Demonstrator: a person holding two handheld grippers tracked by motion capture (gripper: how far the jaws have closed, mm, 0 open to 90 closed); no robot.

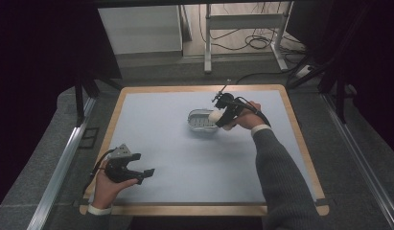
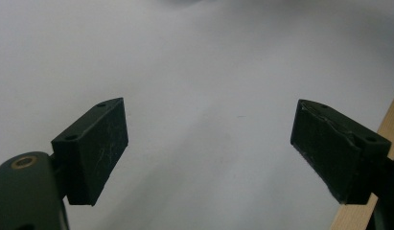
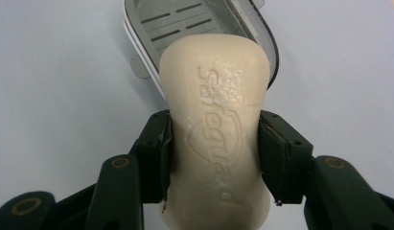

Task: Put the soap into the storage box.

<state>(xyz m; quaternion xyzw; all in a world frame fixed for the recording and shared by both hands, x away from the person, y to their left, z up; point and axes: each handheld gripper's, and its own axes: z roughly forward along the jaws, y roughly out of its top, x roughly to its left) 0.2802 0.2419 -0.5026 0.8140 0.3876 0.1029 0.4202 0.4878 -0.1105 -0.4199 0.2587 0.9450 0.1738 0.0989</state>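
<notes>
A cream bar of soap with embossed lettering is clamped between the pads of my right gripper, which is shut on it. In the high view the soap hangs at the near right rim of a grey slotted soap dish at the middle of the mat, held there by the right gripper. The dish lies just beyond the bar's far end. My left gripper rests low at the mat's front left, open, and its pads have nothing between them.
A pale blue mat covers a wooden-edged table. The wooden edge runs close to the left gripper's right jaw. Metal rails flank the table, and a white desk frame with cables stands behind it.
</notes>
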